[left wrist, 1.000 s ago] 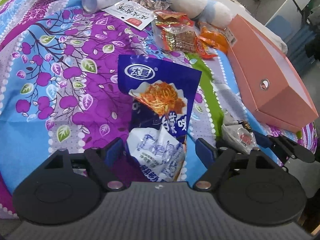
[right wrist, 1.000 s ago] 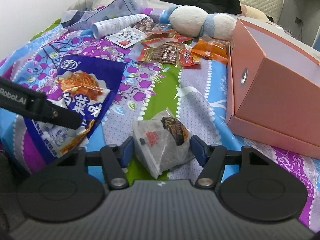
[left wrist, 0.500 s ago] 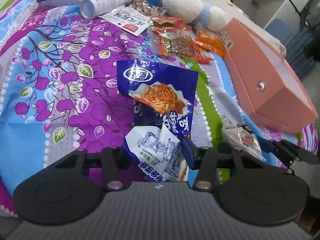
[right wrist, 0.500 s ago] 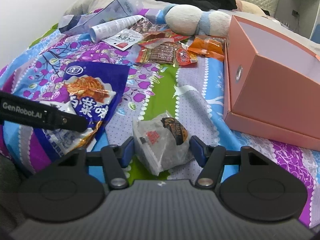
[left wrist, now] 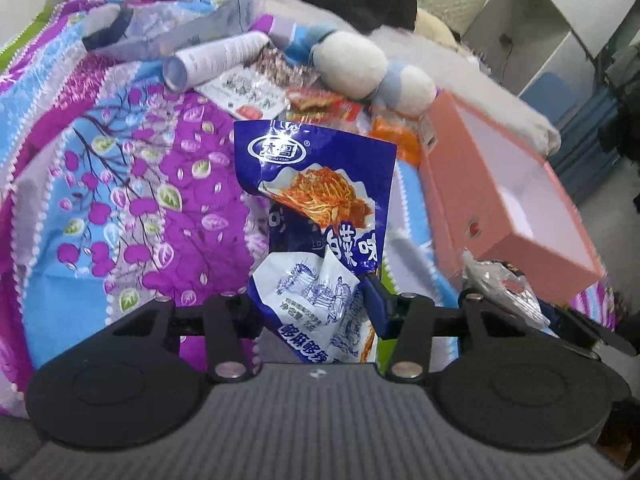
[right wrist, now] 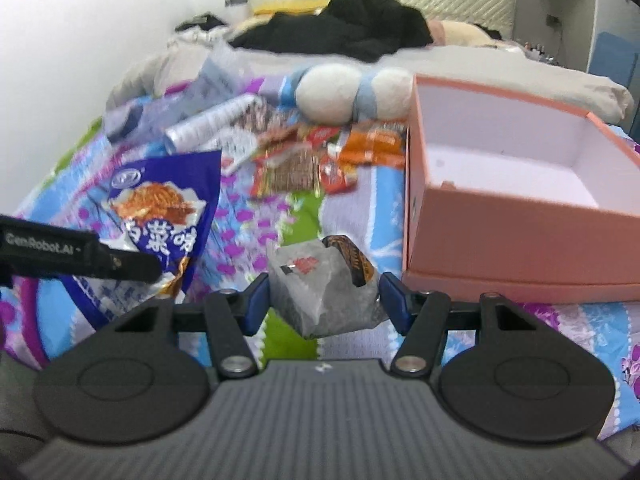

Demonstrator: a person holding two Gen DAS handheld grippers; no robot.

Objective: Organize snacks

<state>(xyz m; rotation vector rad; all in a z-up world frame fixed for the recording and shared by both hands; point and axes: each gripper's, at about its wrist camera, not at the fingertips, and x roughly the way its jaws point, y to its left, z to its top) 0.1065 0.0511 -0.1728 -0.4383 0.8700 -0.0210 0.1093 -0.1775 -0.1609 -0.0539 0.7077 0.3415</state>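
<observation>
My left gripper (left wrist: 312, 308) is shut on the lower end of a blue and white snack bag (left wrist: 320, 216) and holds it lifted above the bedspread; the bag also shows in the right wrist view (right wrist: 160, 208). My right gripper (right wrist: 324, 300) is shut on a small grey clear-wrapped snack packet (right wrist: 324, 288), raised off the bed; it also shows at the right in the left wrist view (left wrist: 504, 284). An open pink box (right wrist: 520, 232) with a white inside stands just right of the right gripper, and shows in the left wrist view (left wrist: 516, 248).
A pile of red and orange snack packets (right wrist: 320, 156) lies mid-bed beside the box. Behind it are a white and blue plush toy (right wrist: 352, 92), a white tube (left wrist: 216, 60) and a clear plastic bag (left wrist: 180, 28). Black clothing (right wrist: 340, 32) lies at the far end.
My left gripper closed on the blue bag and lifted it. My right gripper lifted the grey packet; both views now sit higher and the box's inside shows.
</observation>
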